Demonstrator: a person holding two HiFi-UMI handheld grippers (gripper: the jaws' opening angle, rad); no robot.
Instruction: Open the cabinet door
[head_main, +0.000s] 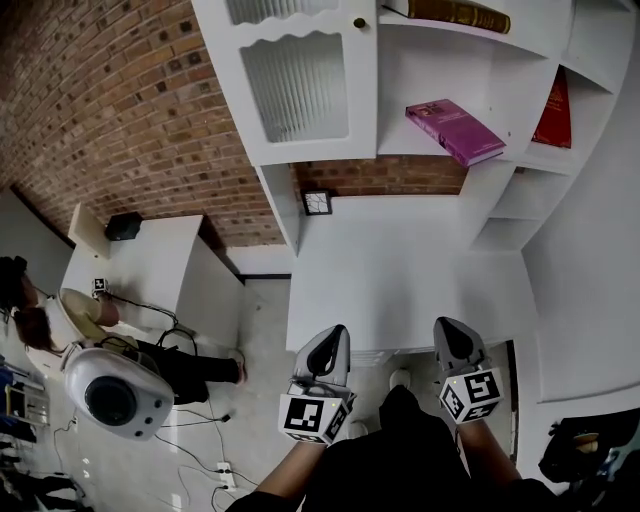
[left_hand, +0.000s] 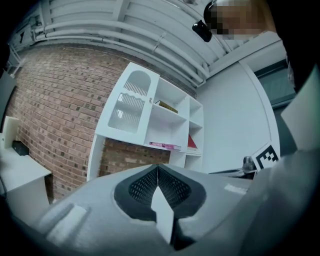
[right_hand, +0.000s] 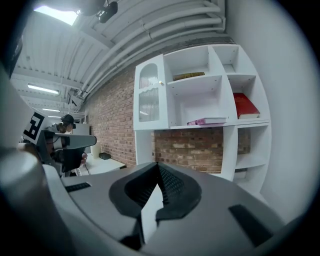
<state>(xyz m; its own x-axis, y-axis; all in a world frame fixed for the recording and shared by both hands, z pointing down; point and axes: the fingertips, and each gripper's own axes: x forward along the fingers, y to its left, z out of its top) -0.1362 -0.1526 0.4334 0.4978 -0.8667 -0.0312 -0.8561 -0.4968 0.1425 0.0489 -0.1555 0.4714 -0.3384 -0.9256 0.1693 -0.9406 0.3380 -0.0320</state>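
My left gripper (head_main: 335, 335) and right gripper (head_main: 452, 328) closed, empty, well short of cabinet door (head_main: 300, 80); approach step, next I open for the knob (head_main: 359, 22)

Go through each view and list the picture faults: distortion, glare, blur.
Head view: evenly lit, cabinet door sharp, but the wide lens bows the brick wall. Left gripper view: dark rounded corners, left gripper soft up close, shelves beyond it clear. Right gripper view: same dark corners, ceiling light blown out, right gripper soft.
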